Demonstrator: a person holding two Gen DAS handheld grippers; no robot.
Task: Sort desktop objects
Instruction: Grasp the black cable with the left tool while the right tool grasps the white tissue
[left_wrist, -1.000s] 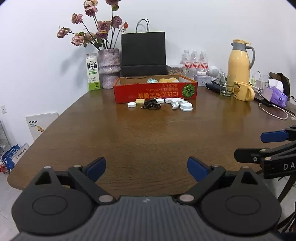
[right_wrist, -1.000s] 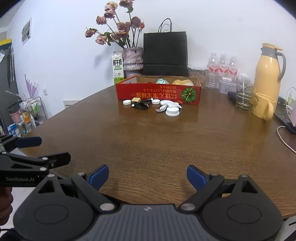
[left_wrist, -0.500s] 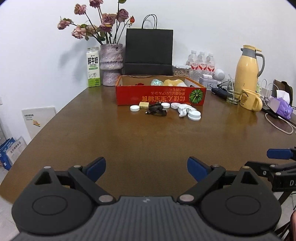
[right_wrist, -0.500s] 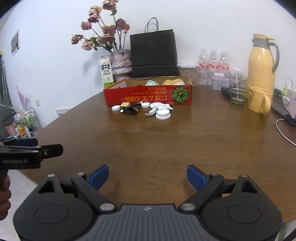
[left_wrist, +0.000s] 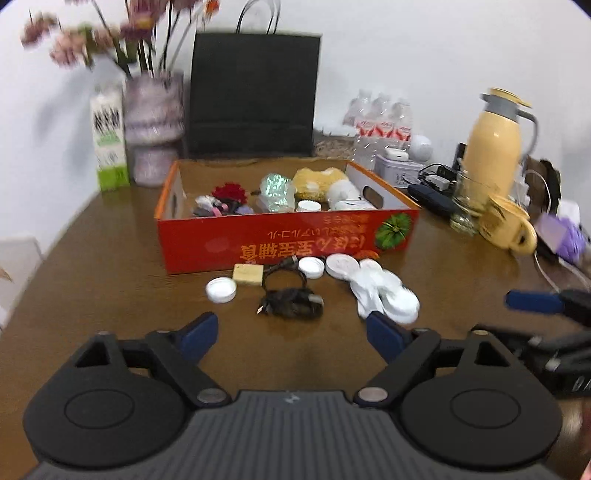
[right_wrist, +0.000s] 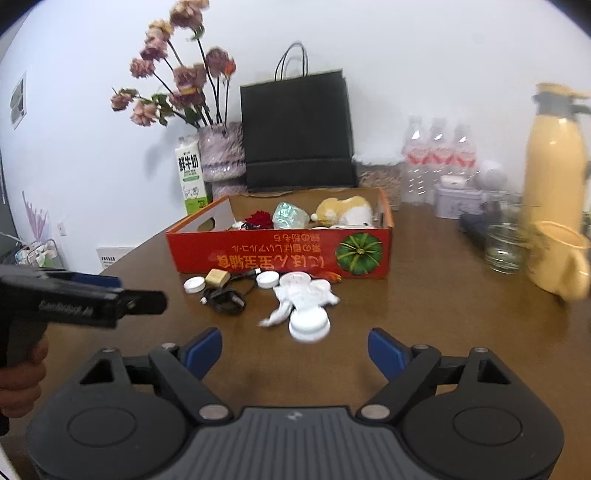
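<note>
A red cardboard box (left_wrist: 288, 236) (right_wrist: 280, 254) holding small items stands on the brown table (left_wrist: 110, 266). In front of it lie white lids (left_wrist: 221, 290) (right_wrist: 309, 325), a tan block (left_wrist: 247, 275) (right_wrist: 217, 277), a coiled black cable (left_wrist: 291, 304) (right_wrist: 223, 297) and crumpled white pieces (left_wrist: 373, 284) (right_wrist: 306, 291). My left gripper (left_wrist: 291, 334) is short of the cable, jaws wide and closing, nothing between them. My right gripper (right_wrist: 295, 349) is just short of the white lid, jaws also closing and empty.
Behind the box stand a milk carton (left_wrist: 109, 147), a vase of flowers (left_wrist: 153, 125) and a black paper bag (left_wrist: 255, 96). To the right are water bottles (right_wrist: 437, 147), a yellow jug (right_wrist: 554, 155), a glass (right_wrist: 506, 245) and a yellow mug (right_wrist: 561, 262).
Both grippers have moved forward over the table toward the box, so the loose items now lie close ahead. Both pairs of jaws have narrowed slightly.
</note>
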